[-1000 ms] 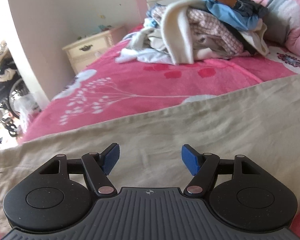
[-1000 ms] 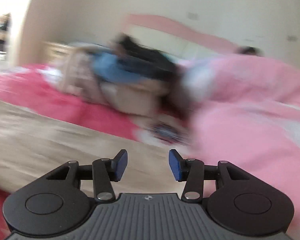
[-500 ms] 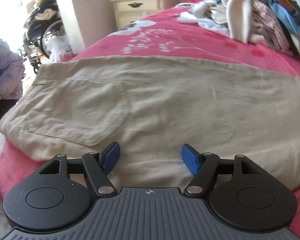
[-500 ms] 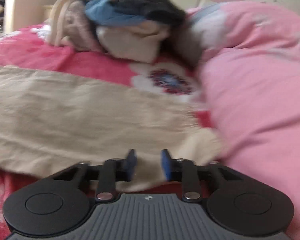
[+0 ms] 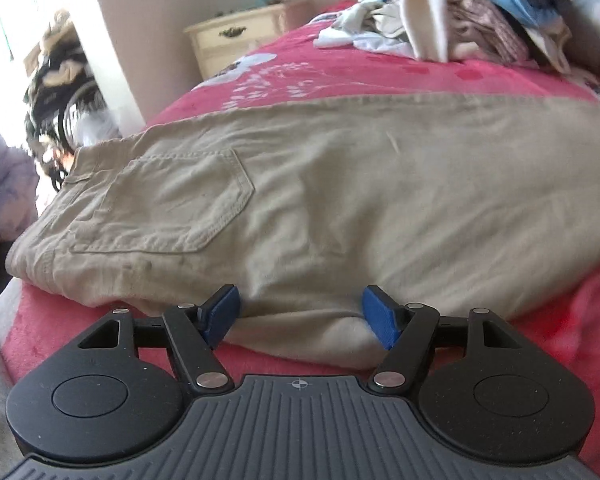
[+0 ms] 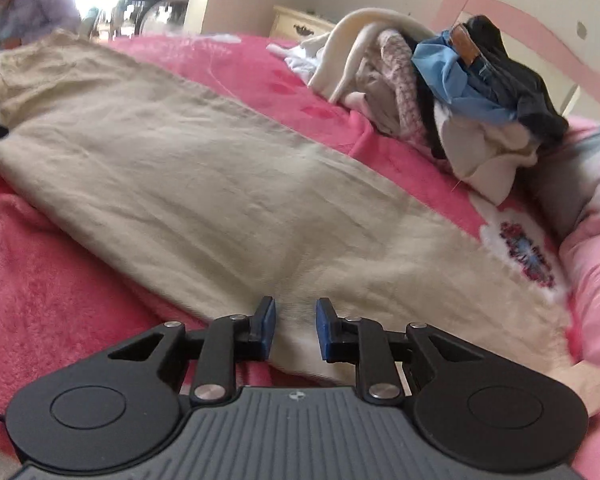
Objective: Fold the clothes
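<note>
trousers: beige trousers [image 5: 340,184] laid out flat across the pink bed [image 5: 380,76]. Long axis runs side to side along the near edge of the bed, waistband and back pocket [image 5: 168,204] out at the left, legs trailing off right toward the pink duvet [image 6: 592,264].
left tool: left tool [image 5: 300,314] sits right at the near edge of the seat part, beside the pocket. Jaws wide apart, the near fold of cloth lies between them but the pads aren't pressing on it, so it's got nothing yet.
right tool: right tool [image 6: 292,330] is down at the leg end, on the near hem edge. Jaws have just been closing and stand narrow now, with a bit of cloth edge in the gap. Can't really tell if the pads are actually biting on it, looks like a sliver of room each side.
who's nearer what: left has the waist half, right has the cuff half, pretty clean split.
likely next move: my guess is pinch both near edges and swing one end over the other, lengthwise.
room: bare pink blanket between the trousers and the clothes pile [image 6: 440,92] at the back, so decent space that way. The right end is tight, the duvet butts up just beside the cuffs.
watch out: left side hangs close to the bed's edge, waistband could slide off if dragged that way.
</note>
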`<state>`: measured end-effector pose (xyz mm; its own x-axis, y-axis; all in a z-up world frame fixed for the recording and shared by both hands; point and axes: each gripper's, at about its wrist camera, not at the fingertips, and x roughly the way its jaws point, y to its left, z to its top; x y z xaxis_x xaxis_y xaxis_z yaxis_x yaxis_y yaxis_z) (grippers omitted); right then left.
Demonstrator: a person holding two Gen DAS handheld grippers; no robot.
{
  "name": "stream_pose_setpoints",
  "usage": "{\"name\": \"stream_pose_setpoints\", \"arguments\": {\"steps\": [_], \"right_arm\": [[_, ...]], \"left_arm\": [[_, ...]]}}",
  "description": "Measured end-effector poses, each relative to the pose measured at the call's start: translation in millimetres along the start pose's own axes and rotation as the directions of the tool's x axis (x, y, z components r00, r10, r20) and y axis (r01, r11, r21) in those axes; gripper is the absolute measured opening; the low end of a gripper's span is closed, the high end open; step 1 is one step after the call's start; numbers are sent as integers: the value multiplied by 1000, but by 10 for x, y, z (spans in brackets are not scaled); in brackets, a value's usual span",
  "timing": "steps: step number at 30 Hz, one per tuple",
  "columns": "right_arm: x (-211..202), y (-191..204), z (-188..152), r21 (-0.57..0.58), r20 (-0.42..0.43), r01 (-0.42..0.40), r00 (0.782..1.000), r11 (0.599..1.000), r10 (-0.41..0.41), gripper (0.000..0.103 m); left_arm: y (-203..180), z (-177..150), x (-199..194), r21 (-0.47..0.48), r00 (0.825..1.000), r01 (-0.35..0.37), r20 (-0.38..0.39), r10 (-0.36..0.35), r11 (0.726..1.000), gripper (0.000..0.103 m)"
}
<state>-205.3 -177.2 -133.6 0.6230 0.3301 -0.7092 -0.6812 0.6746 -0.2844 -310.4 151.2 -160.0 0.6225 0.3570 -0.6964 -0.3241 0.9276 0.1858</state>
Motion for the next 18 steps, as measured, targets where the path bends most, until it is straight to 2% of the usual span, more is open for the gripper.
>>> {"name": "stream_pose_setpoints", "arguments": {"steps": [1, 4, 6, 8, 10, 12, 15, 17, 18], "right_arm": [[-15, -18, 57, 2, -5, 4, 1000, 1000, -4, 22], [-227, -30, 105, 27, 56, -25, 998, 999, 24, 22], [-133, -8, 105, 29, 12, -19, 1000, 999, 19, 22], [-18, -33, 43, 55, -34, -19, 999, 998, 21, 24], [-20, -97, -17, 106, -19, -37, 999, 994, 39, 24], [-21, -105, -10, 106, -22, -35, 999, 994, 38, 24], [-22, -82, -10, 100, -22, -28, 999, 995, 31, 24], [-27, -77, -9, 102, -22, -27, 999, 994, 29, 24], [-20, -84, -7, 103, -23, -26, 999, 994, 29, 24]], "left_arm": [[20, 5, -5, -10, 1000, 7, -3, -7, 1000, 69], [109, 26, -12, -40, 999, 39, -23, -40, 998, 69], [167, 27, -21, -48, 998, 59, -27, -61, 997, 70], [319, 57, -32, -129, 996, 73, -38, -78, 989, 72], [471, 88, -81, -213, 996, 72, -32, -81, 974, 71], [585, 124, -212, -251, 999, 44, 19, -40, 967, 71], [745, 200, -254, -228, 997, -27, 63, 42, 973, 71], [887, 206, -80, -230, 996, -83, 7, 87, 970, 71], [965, 181, 48, -230, 994, -104, -41, 97, 968, 75]]}}
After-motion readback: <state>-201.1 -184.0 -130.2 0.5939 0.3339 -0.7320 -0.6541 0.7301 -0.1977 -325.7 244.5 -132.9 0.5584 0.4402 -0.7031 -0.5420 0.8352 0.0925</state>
